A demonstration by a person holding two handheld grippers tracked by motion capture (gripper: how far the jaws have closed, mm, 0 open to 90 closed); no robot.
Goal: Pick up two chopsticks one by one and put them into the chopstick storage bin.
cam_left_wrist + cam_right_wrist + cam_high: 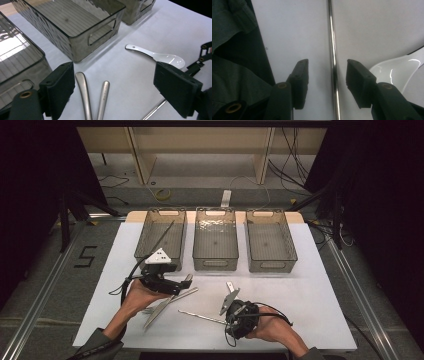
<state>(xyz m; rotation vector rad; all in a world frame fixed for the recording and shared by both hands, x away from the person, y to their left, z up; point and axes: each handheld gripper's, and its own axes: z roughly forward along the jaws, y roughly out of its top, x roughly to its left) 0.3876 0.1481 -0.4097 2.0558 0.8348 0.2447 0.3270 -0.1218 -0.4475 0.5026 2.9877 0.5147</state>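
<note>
My left gripper (183, 283) is open low over the white table, and in the left gripper view its jaws (117, 86) stand wide around two metal cutlery handles (83, 95) (103, 97) lying flat. In the high view that cutlery (167, 304) lies just below the gripper. My right gripper (226, 319) points left along a thin metal rod (200, 316). In the right gripper view the jaws (327, 75) straddle the rod (332, 50) with a gap on each side, so it is open. A white ceramic spoon (155, 55) (397, 70) lies beside the right gripper.
Three clear grey bins stand in a row at the back of the table: left (159, 265), middle (215, 265), right (272, 266). A thin stick (164, 236) leans in the left bin. A dark sleeve (234, 62) lies near the table's front edge.
</note>
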